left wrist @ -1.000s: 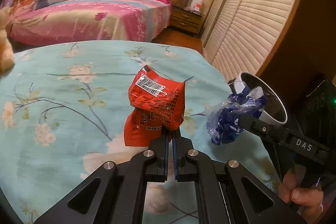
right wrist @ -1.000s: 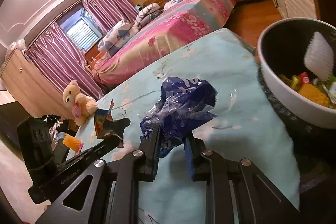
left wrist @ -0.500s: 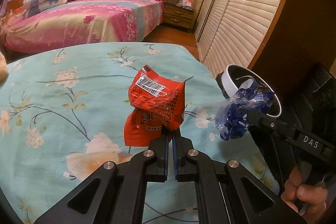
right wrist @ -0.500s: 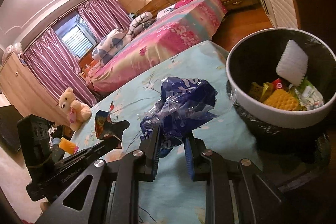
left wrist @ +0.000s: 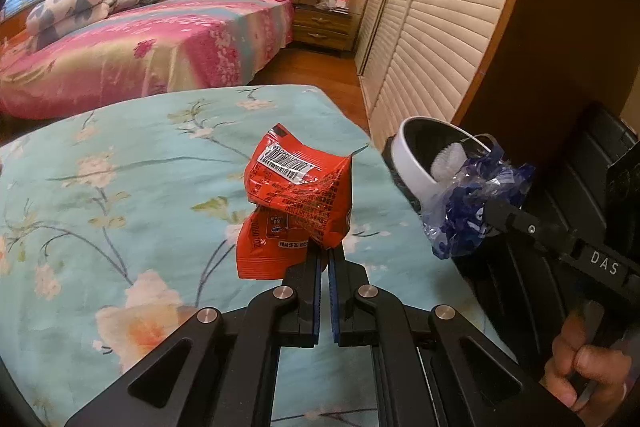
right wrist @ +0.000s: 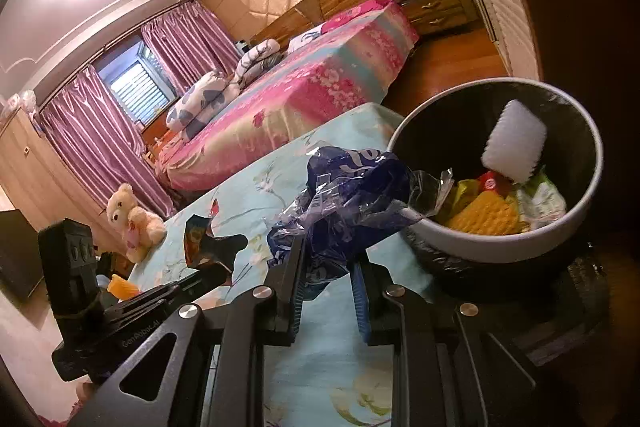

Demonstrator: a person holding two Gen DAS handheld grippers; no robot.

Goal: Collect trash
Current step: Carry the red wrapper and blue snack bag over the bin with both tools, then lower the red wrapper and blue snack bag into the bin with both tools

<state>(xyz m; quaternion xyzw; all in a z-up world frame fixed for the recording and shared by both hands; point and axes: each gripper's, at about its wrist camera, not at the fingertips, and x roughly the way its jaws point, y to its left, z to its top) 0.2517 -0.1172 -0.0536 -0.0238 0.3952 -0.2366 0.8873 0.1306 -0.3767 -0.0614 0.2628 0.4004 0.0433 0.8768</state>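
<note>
My left gripper (left wrist: 325,259) is shut on a crumpled red snack wrapper (left wrist: 298,195) and holds it above the floral blue bed cover (left wrist: 120,187). My right gripper (right wrist: 326,259) is shut on a crumpled blue and clear plastic bag (right wrist: 348,195), close to the rim of the white trash bin (right wrist: 500,243). The bag's clear edge reaches over the rim. The bin holds several wrappers and a white foam piece (right wrist: 514,143). In the left wrist view the blue bag (left wrist: 472,207) hangs in front of the bin (left wrist: 416,171).
The bin stands off the right edge of the blue cover, beside a slatted wardrobe (left wrist: 432,39). A pink bed (left wrist: 140,47) lies behind. A teddy bear (right wrist: 132,215) sits at the cover's far left. The left gripper and red wrapper show in the right wrist view (right wrist: 200,239).
Both grippers have moved right toward the bin with their wrappers. The blue bag has come from short of the bin to its rim. Grips are unchanged.
</note>
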